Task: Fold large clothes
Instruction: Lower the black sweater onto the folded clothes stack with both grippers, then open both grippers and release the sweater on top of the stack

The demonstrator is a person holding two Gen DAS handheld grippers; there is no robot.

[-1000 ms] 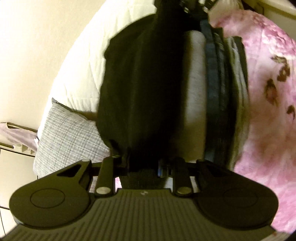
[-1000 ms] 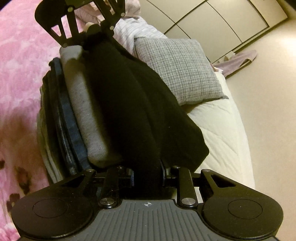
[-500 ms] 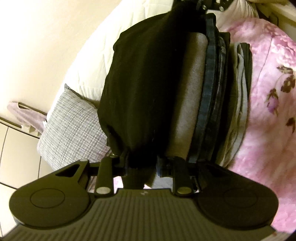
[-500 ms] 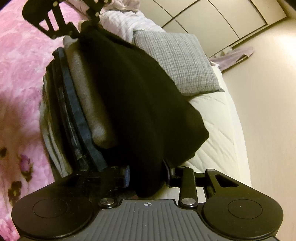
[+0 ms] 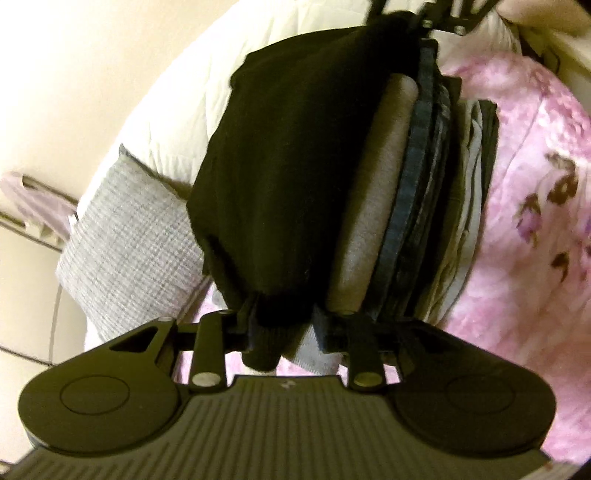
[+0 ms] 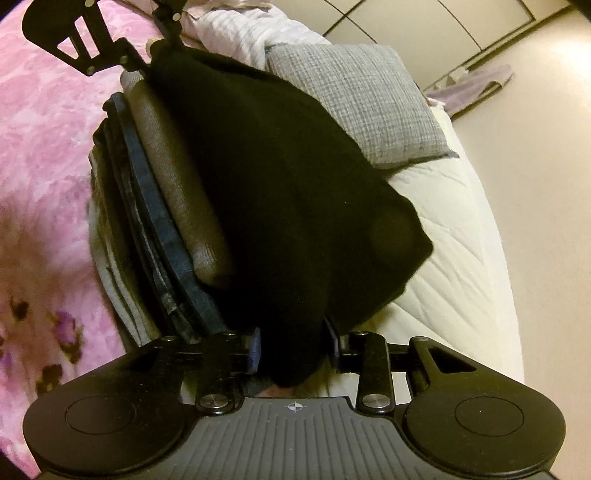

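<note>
A folded black garment (image 5: 295,177) stretches between my two grippers, lying against the top of a stack of folded clothes. My left gripper (image 5: 286,328) is shut on one end of it. At the far end of the left wrist view, my right gripper (image 5: 424,14) pinches the other end. In the right wrist view, my right gripper (image 6: 293,350) is shut on the black garment (image 6: 288,192), with the left gripper (image 6: 155,48) at the far end. The stack holds a taupe knit (image 5: 373,206), dark jeans (image 5: 417,192) and light grey clothes (image 5: 469,206).
The stack rests on a pink floral blanket (image 6: 40,147) over a white quilted mattress (image 6: 458,258). A grey woven cushion (image 6: 362,99) lies beside the black garment. A lilac cloth (image 6: 476,85) lies on the beige floor by cupboard doors.
Both grippers have carried the black garment closer onto the stack, and it now spreads wider over the taupe knit. Both stay shut on it.
</note>
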